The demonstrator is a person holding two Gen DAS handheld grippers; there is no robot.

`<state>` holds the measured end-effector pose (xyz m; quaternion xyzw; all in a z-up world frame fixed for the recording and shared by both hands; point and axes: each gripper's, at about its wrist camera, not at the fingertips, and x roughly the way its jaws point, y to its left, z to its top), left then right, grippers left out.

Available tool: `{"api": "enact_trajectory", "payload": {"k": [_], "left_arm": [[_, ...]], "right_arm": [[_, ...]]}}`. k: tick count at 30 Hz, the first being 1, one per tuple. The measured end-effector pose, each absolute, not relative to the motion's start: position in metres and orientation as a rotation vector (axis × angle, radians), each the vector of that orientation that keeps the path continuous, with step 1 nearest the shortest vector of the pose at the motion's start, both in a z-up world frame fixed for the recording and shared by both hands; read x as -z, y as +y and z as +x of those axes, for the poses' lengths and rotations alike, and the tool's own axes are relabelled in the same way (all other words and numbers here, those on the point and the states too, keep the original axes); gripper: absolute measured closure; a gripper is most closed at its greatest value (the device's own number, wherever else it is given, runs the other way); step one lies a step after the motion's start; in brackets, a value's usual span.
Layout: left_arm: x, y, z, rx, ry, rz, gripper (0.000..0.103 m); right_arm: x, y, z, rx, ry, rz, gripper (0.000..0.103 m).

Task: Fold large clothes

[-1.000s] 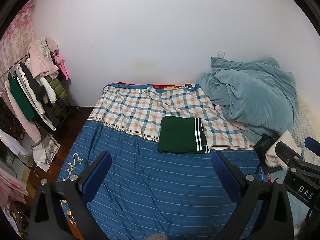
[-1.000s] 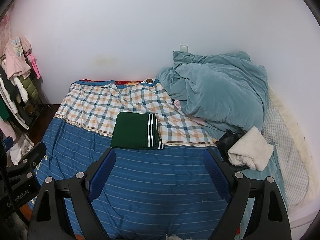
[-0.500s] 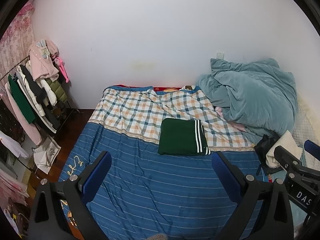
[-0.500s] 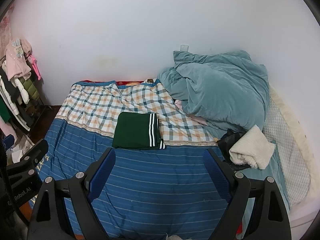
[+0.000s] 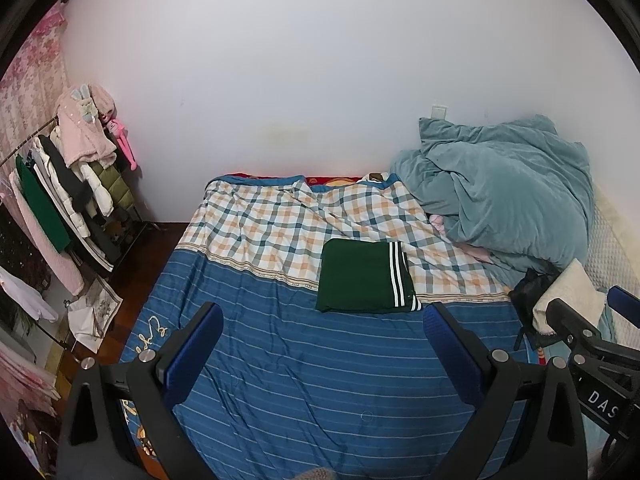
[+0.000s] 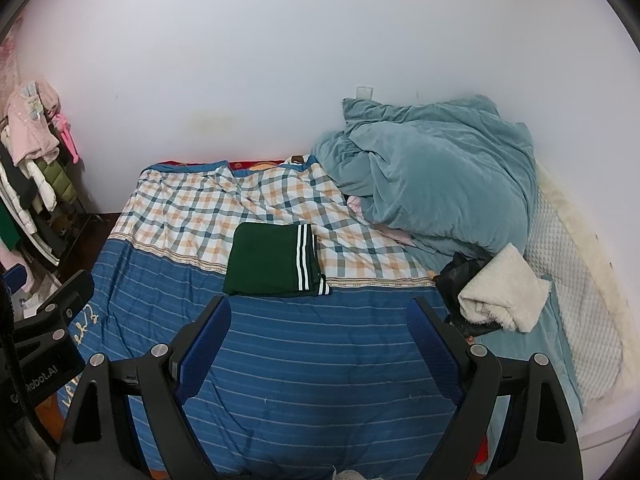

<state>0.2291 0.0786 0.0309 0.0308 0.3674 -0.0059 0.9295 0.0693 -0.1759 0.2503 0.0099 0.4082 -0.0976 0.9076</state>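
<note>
Evidently the fold itself looks finished: the green garment [image 5: 362, 278] lies as a flat, tidy rectangle on the bed [image 5: 304, 380], straddling the seam where the checked part of the cover meets the blue striped part, and both tools are held back from it, probably so the result sits undisturbed. Relative to the garment, the left gripper [image 5: 322, 338] hangs on the near side, above the blue stripes, its jaws spread wide with nothing between them; the right gripper [image 6: 318, 330] sits likewise on the near side, jaws also wide apart and empty. The garment is dark green with white stripes running along its right edge (a ribbed cuff or hem peeks out at the near right corner), and its edges look square, with no loose flap showing. To the garment's right a teal duvet [image 6: 432, 184] is heaped against the wall, with a cream towel [image 6: 500, 294] in front of it, both well apart from the garment.
</note>
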Motion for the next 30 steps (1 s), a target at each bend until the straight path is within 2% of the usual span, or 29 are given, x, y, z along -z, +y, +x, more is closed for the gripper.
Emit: {"api": "enact_trajectory", "payload": {"k": [30], "left_arm": [[-0.034, 0.08, 0.231, 0.012, 0.741, 0.061, 0.001]], "right_arm": [[-0.246, -0.173, 0.055, 0.226, 0.831, 0.034, 0.012]]}}
